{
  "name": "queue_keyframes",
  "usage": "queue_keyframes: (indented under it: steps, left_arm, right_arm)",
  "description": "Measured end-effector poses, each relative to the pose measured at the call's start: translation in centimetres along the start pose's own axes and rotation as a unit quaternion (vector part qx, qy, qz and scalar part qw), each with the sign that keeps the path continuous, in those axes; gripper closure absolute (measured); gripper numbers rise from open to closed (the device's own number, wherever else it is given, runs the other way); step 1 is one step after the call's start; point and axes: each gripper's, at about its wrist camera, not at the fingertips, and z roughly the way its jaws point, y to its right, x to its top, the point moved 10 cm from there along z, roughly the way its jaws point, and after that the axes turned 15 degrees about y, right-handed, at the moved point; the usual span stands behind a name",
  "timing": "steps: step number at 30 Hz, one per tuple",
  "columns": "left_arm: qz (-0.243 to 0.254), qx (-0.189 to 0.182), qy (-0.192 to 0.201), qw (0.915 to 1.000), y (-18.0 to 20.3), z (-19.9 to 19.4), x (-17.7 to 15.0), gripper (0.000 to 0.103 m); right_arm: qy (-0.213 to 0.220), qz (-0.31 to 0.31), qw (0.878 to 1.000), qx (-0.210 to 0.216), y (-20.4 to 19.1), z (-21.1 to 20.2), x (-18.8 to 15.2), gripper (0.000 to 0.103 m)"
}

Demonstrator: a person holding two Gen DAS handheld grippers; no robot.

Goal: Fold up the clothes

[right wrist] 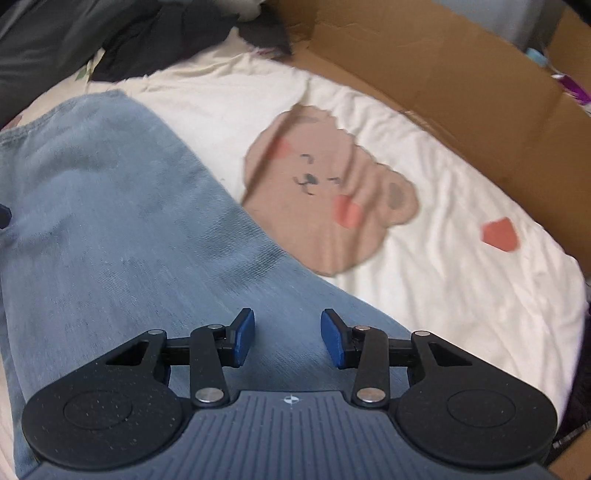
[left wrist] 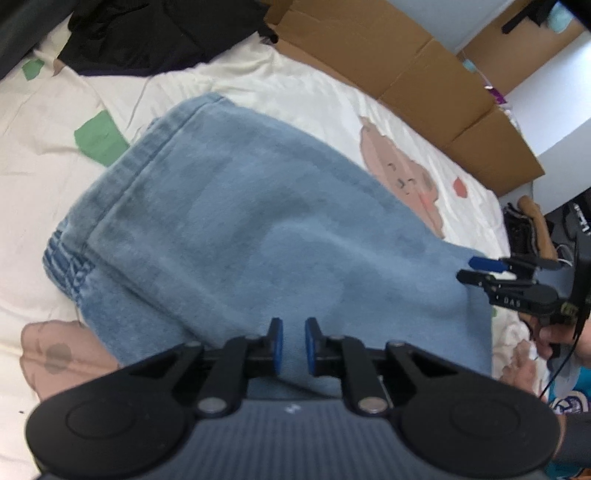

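A light blue denim garment (left wrist: 240, 229) lies folded on the cream bed sheet (left wrist: 280, 77), its hemmed edge to the upper left. My left gripper (left wrist: 293, 332) hovers over the garment's near edge. Its blue pads (left wrist: 276, 347) stand a narrow gap apart, with denim showing in the gap and no visible pinch. In the left wrist view my right gripper (left wrist: 466, 268) sits at the garment's right edge, jaws apart. In its own view the right gripper (right wrist: 288, 332) is open above the denim (right wrist: 110, 221), with nothing between its pads.
A bear print (right wrist: 325, 199) marks the sheet (right wrist: 461, 295) beside the garment. A brown cardboard box (left wrist: 406, 70) runs along the far side of the bed. Black clothes (left wrist: 147, 33) are heaped at the back left. A person's hand (left wrist: 546, 339) holds the right gripper.
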Motion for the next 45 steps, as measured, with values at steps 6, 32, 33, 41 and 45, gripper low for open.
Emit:
queue_keyframes:
  steps: [6,32,33,41,45]
  left_arm:
    - [0.017,-0.012,-0.004,0.9998,2.0,1.5,1.0,0.087]
    - [0.145,-0.124,-0.021,0.9814,12.1,10.6,-0.5,0.08]
    - [0.147,-0.127,-0.024,0.9808,12.2,10.7,-0.7,0.08]
    - [0.158,-0.141,-0.04,0.9765,13.3,12.4,-2.0,0.078]
    - [0.175,-0.153,-0.048,0.9713,14.9,13.0,-1.9,0.078]
  right_arm:
    - [0.008,0.039,0.999,-0.025,2.3,-0.6,-1.2,0.056]
    - [0.001,0.125,0.991,-0.058,6.0,0.4,-3.8,0.072]
    - [0.001,0.13,0.99,-0.059,6.1,0.6,-3.7,0.073]
    - [-0.002,0.188,0.98,-0.061,7.3,1.8,-3.7,0.077]
    - [0.002,0.21,0.975,-0.069,7.7,1.0,-3.4,0.079]
